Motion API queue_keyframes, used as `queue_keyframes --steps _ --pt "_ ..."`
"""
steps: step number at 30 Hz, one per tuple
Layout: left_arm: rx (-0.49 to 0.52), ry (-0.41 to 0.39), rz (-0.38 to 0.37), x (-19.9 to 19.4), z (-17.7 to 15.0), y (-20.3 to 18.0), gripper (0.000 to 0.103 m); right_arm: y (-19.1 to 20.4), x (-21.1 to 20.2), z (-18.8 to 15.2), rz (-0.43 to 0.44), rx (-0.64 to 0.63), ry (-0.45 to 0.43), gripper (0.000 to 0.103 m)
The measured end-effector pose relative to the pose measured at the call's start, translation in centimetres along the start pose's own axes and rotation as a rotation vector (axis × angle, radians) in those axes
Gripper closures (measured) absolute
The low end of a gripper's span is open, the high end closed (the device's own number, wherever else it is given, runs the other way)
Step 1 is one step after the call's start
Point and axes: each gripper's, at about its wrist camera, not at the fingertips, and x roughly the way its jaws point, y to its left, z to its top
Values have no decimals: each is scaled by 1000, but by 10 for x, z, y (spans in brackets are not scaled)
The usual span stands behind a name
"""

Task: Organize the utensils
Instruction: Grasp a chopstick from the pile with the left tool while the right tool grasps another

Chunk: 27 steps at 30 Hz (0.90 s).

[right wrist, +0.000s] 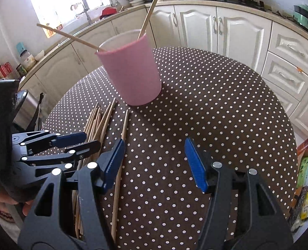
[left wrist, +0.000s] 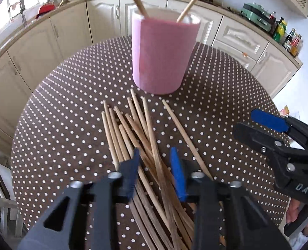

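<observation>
- left claw (left wrist: 156,162) is hanging low over the chopstick pile (left wrist: 137,137) on the dotted desk (left wrist: 70,104), its jaws straddling sticks, not visibly clamping.
- right claw (right wrist: 154,158) is gaping open beside a lone chopstick (right wrist: 120,166).
- pink cup (right wrist: 131,70) is standing behind, holding two sticks.

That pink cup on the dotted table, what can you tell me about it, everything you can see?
The pink cup is a tall, round, straight-sided holder, slightly narrower at the base, matte pink outside and whitish inside at the rim. It looks like plastic or silicone. It stands upright on the brown polka-dot tablecloth, just beyond the pile of loose wooden chopsticks, whose nearest tips lie close to its base. Two chopsticks in the cup lean apart against its rim. Neither gripper touches it.
</observation>
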Motion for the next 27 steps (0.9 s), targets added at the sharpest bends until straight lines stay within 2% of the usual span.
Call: queue_keyframes --steps 4,12,14,17,19,21,23,27 --pt "-26 -6 -16 6 5 5 94 3 8 3 2 -14 24 43" --pt "-96 -19 -106 -3 1 24 96 28 39 14 12 -66 122 44" --pt "-105 -31 -107 -9 -2 31 96 36 46 15 17 -76 143 46" --pt "-108 -52 -101 -18 -2 35 96 50 61 20 20 -99 198 55" --pt "-110 -60 -100 -22 -1 38 96 58 69 22 -7 -121 224 69" --pt "-115 -65 -99 -26 0 42 96 66 76 25 -36 -147 247 69" --pt "-117 -64 -101 -28 0 44 96 76 81 27 -79 -184 262 74" --pt "-121 -61 -103 -31 -5 49 96 91 91 30 -118 -223 278 90"
